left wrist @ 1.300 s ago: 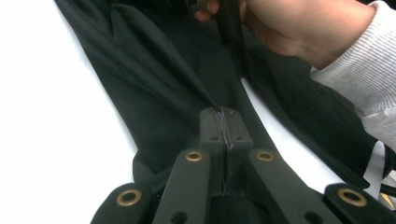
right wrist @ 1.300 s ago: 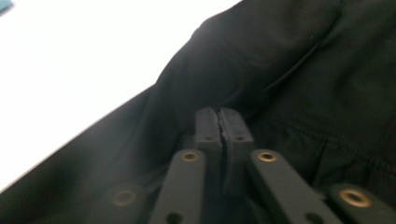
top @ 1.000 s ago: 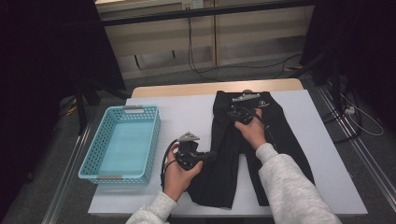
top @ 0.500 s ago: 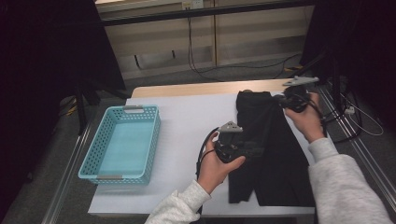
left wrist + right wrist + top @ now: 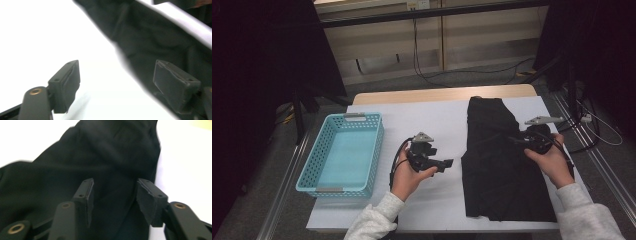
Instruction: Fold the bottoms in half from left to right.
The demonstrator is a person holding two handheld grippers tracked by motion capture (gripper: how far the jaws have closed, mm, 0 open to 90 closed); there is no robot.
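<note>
- White table [image 5: 432, 210], dim room behind.
- Black cloth [image 5: 502, 165] flat on the table's right half, well right of the basket.
- Blue basket [image 5: 343, 152] at the table's left edge.
- Right gripper [image 5: 518, 140] over the cloth's right side, jaws spread, nothing pinched.
- Left gripper [image 5: 447, 165] between basket and cloth, just left of the cloth's edge, jaws spread, holding nothing.

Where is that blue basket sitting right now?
In the high view the blue basket sits at the left end of the white table, just left of the left gripper and apart from it.
</note>
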